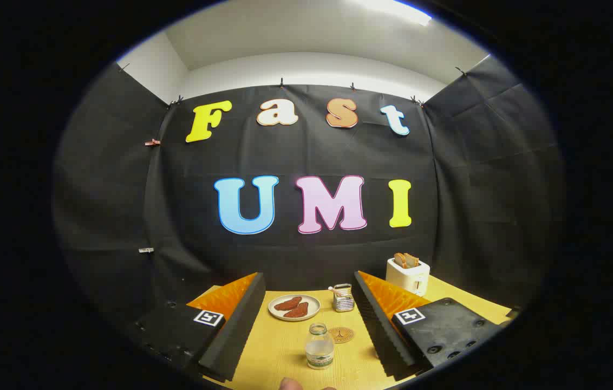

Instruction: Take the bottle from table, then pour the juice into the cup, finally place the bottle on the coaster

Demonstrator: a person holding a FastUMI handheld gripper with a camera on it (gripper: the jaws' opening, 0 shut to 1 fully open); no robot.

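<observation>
Risk, tipping: the bottle [319, 346] stands upright and uncapped on the yellow wooden table [279, 352], near its front edge. It is clear, and how much juice it holds cannot be read from here. A finger striking it off-centre would likely knock it over and spill the contents.

Risk, crowding: the round coaster [341, 335] lies flat just behind and right of the bottle, nearly touching it. A low approach could drag it out of place.

Risk, pouring: the metal cup [343, 298] sits further back toward the table's middle, with something already standing in it. Beside it is a plate of reddish food pieces [294, 307]. A hasty tilt could splash the plate.

Gripper [306, 325]: fingers spread wide, empty, touching nothing. The bottle sits between them, slightly ahead, clear of both ridged pads [379, 325].

Other: white toaster with toast [407, 273], far right corner.
</observation>
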